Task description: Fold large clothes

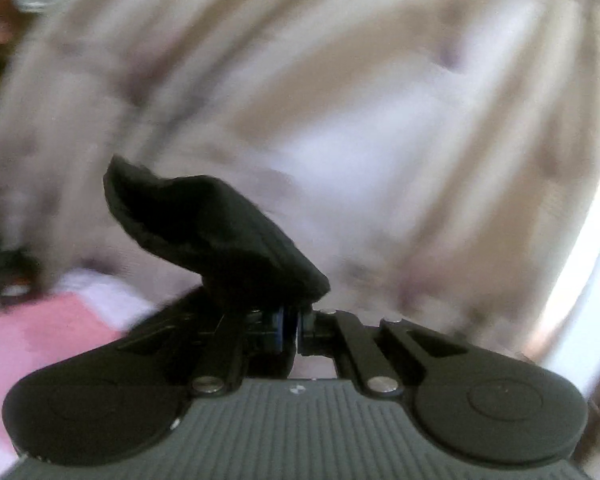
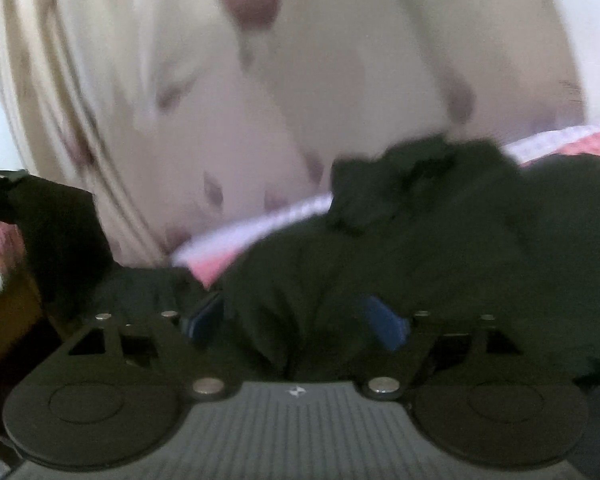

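Note:
The garment is black cloth. In the left wrist view a bunched fold of the black garment (image 1: 220, 224) stands up out of my left gripper (image 1: 290, 328), whose blue pads are shut on it. In the right wrist view the rest of the black garment (image 2: 420, 232) lies heaped on the bed. A fold of it sits between the spread blue pads (image 2: 388, 324) of my right gripper (image 2: 298, 320), which stands open and is not pinching it. Another stretch of the black cloth (image 2: 60, 232) rises at the far left. Both views are motion-blurred.
A pink and white checked cover (image 2: 560, 144) lies under the garment and also shows as the pink cover (image 1: 40, 340) at the lower left. Behind hangs pale cream fabric with purple blotches (image 1: 340, 120). A brown wooden edge (image 2: 12, 320) is at the lower left.

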`<action>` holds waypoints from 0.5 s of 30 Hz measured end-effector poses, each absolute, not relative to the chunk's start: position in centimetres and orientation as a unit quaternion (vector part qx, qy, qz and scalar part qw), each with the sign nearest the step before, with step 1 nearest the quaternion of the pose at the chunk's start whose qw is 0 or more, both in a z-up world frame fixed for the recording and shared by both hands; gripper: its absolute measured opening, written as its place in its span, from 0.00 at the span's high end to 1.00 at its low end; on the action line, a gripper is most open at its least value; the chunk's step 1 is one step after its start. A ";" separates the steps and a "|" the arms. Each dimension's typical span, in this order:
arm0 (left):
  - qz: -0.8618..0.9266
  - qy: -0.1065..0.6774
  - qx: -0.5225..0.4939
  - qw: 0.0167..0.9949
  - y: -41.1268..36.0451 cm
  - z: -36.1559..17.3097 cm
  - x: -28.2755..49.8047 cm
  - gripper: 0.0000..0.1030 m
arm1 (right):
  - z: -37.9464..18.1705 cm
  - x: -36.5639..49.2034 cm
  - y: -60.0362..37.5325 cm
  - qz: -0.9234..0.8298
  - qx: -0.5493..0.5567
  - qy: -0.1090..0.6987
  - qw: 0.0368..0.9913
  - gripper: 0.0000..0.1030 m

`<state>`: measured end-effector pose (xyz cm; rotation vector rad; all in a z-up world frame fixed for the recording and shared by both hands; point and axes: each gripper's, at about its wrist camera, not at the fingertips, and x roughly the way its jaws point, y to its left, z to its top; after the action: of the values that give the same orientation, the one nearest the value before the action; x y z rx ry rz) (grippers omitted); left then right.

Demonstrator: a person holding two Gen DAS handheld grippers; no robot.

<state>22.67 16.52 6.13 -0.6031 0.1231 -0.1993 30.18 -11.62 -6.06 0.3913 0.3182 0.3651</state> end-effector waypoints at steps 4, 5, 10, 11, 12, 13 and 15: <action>-0.191 0.082 -0.236 0.949 6.5 6.8 23.3 0.96 | -4.4 27.9 -16.6 0.157 0.221 0.138 0.953 0.21; -0.211 0.089 -0.214 0.950 3.8 6.3 23.5 0.96 | -4.2 27.4 -17.9 0.149 0.224 0.131 0.954 0.21; -0.285 0.158 -0.112 0.939 -6.5 0.6 24.5 0.88 | -4.2 24.9 -23.9 0.108 0.246 0.113 0.957 0.13; -0.289 0.171 -0.089 0.938 -8.1 -1.1 24.7 0.82 | -4.5 24.4 -25.0 0.102 0.249 0.113 0.956 0.13; -0.291 0.184 -0.070 0.936 -9.3 -2.4 25.0 0.67 | -4.8 24.1 -25.8 0.094 0.248 0.115 0.957 0.13; -0.289 0.194 -0.055 0.936 -10.3 -3.8 25.0 0.49 | -5.1 23.7 -26.4 0.088 0.246 0.118 0.958 0.13; -0.282 0.193 -0.038 0.939 -10.4 -5.6 24.8 0.26 | -5.7 23.4 -27.4 0.083 0.243 0.124 0.959 0.13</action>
<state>24.84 -10.43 -5.56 -0.0785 0.3941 -0.5766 23.38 -27.36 -5.73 0.4927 0.2513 0.1679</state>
